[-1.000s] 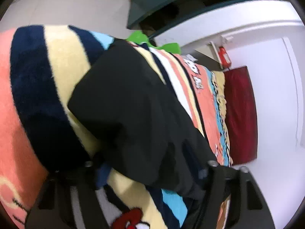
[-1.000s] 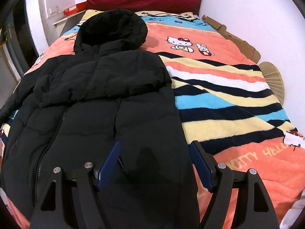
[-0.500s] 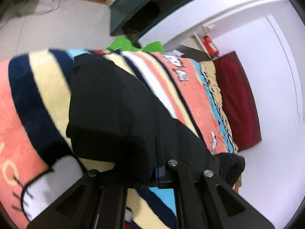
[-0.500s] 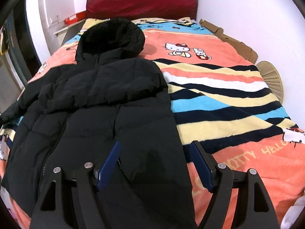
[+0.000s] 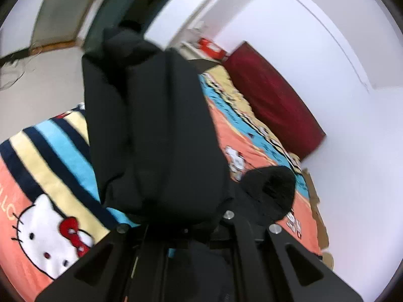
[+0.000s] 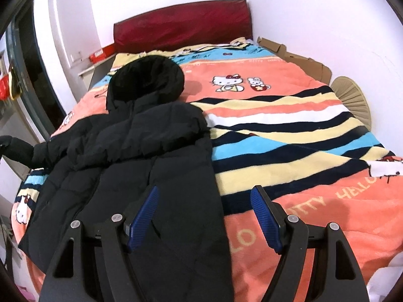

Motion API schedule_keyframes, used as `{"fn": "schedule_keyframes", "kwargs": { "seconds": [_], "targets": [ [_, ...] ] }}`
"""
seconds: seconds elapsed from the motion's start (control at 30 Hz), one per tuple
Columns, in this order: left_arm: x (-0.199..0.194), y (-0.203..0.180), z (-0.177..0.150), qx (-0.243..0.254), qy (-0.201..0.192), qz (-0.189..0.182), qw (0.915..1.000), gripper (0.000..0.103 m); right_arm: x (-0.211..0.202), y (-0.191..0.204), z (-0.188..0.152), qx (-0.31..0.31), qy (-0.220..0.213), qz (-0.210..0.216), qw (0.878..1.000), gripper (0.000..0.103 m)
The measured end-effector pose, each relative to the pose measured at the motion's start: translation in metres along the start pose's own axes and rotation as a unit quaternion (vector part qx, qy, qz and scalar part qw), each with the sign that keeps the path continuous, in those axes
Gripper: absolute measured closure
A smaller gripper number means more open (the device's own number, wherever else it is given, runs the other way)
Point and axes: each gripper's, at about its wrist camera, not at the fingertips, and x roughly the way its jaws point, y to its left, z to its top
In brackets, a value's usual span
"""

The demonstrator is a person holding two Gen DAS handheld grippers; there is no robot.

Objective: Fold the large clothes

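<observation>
Left gripper (image 5: 176, 229) clamped on sleeve (image 5: 156, 115) — coat (image 6: 131, 166) body lies beyond, hood (image 6: 148, 78) farthest; right gripper (image 6: 204, 216) agape, empty, over hem.

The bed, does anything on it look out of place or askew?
The black jacket lies skewed toward one side of the blanket, with one sleeve lifted off the bed, clamped in the shut left gripper. Flattened cardboard is wedged between the bed and the wall. Nothing looks spilled or damaged.
</observation>
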Motion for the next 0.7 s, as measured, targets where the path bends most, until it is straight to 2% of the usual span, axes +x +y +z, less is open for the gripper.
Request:
{"fn": "schedule_keyframes", "kwargs": {
  "seconds": [0.17,0.3,0.4,0.7],
  "targets": [
    [0.005,-0.066,-0.013,0.051,0.016,-0.021,0.9983,0.098,-0.007,-0.015,-0.002,0.009,-0.013,-0.009,1.000,0.028],
    [0.014,-0.122,-0.034,0.104,0.034,-0.035,0.9934,0.098,-0.009,-0.020,-0.002,0.008,-0.022,-0.006,1.000,0.028],
    [0.025,-0.161,-0.057,0.136,0.050,-0.043,0.9885,0.098,-0.011,-0.025,-0.003,0.008,-0.029,-0.008,1.000,0.028],
    [0.076,-0.235,-0.144,0.187,0.115,-0.059,0.9737,0.098,-0.009,-0.048,-0.006,0.038,-0.040,-0.018,0.998,0.028]
  ]
}}
